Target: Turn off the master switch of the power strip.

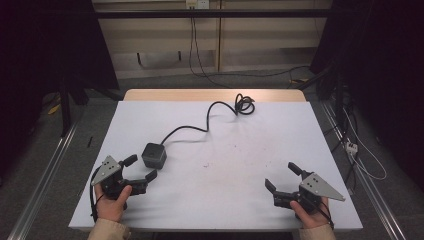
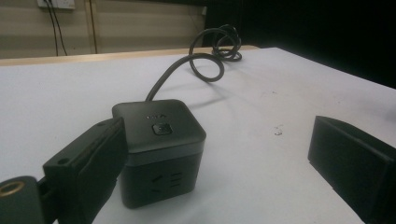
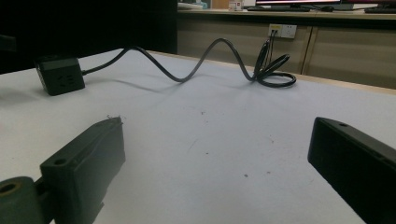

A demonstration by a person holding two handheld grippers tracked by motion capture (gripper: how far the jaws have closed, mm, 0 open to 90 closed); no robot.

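Near the table's front edge, both hand-held grippers gape, seemingly empty.

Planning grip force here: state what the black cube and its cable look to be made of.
Cube: looks like hard moulded plastic, matt black, with crisp rounded edges, a recessed button and socket slots. Cable: looks rubber or PVC sheathed, dull black; it holds loose springy curves and coils. Neither is certain from looks alone.

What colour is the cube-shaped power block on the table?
The power block is black all over, like its cord. The left gripper view shows it best.
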